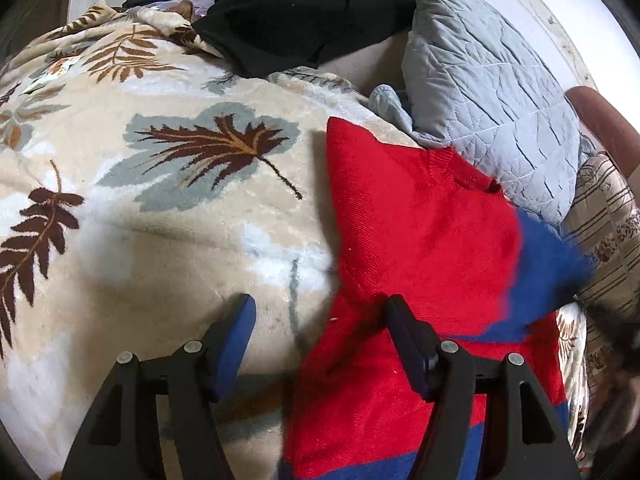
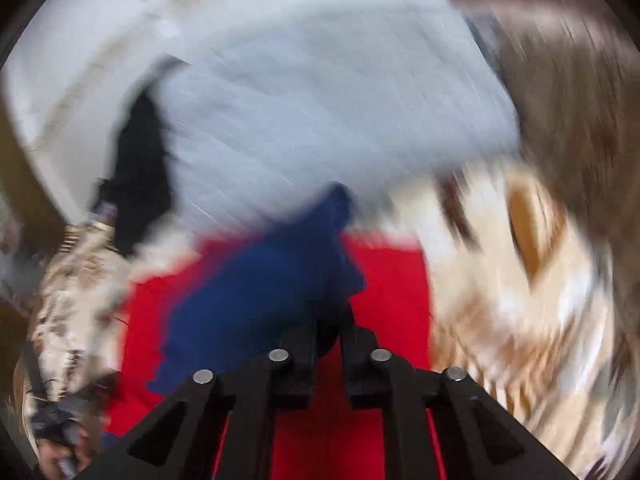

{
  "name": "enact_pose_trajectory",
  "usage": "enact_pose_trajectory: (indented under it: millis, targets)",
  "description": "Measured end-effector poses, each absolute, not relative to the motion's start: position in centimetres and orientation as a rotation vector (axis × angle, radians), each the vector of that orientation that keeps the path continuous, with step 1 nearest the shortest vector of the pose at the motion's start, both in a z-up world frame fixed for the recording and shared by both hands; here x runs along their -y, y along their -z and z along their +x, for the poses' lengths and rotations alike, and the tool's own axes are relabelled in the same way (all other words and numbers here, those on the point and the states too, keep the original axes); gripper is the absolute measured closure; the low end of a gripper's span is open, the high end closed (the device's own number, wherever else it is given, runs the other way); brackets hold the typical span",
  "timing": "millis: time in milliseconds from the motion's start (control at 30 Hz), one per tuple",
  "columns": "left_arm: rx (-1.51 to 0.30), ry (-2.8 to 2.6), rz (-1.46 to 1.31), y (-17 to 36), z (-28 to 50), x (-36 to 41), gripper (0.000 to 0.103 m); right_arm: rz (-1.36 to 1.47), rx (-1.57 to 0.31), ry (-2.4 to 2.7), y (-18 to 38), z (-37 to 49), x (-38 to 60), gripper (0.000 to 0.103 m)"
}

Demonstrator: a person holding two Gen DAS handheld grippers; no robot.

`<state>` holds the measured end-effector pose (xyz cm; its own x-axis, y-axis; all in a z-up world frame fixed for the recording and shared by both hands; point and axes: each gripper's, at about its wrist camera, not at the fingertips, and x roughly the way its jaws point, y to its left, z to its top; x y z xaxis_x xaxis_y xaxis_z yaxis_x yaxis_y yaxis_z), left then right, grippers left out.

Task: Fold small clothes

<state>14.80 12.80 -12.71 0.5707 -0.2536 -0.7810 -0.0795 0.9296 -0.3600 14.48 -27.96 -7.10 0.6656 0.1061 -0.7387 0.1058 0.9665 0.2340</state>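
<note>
No readable text, labels, brands or numbers on anything in view.

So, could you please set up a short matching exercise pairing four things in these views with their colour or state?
Things:
1. left gripper
2. right gripper
3. quilted pillow
4. leaf-print blanket

States:
a. grey
b. pinching the blue part of the sweater
c. beige and brown
d. open, holding nothing

Pairs: 1-d, 2-b, 3-a, 4-c
</note>
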Motion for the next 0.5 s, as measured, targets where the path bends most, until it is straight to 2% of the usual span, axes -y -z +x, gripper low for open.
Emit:
enact_pose_trajectory:
  millis: [33, 67, 100, 167, 400, 500]
  targets:
    - [-0.969, 0.104, -0.374, 12.6, 14.8, -12.7, 0.035, 0.345, -0.944, 0.027, 10.4, 15.0, 29.6, 0.064]
    - [-0.975, 0.103, -0.367, 12.5, 14.9, -12.6, 0.035, 0.431, -1.008, 0.018, 12.5, 14.9, 30.8, 0.039]
    - [-0.978, 0.102, -0.362, 12.5, 15.0, -12.5, 0.035, 0.509, -0.951, -0.026, 12.7, 14.2, 31.7, 0.037]
    - [-0.981, 0.087, -0.357, 12.1, 15.2, -12.4, 0.035, 0.512, -0.875, -0.036, 11.2, 13.5, 32.2, 0.017]
    - [-0.926, 0.099, -0.313, 10.5, 15.8, -10.6, 0.035, 0.578, -0.767, -0.186, 7.4, 12.6, 31.7, 0.015]
    - [-1.007, 0.057, -0.260, 12.0, 17.2, -9.6, 0.034, 0.586, -0.783, -0.196, 7.9, 13.9, 30.8, 0.016]
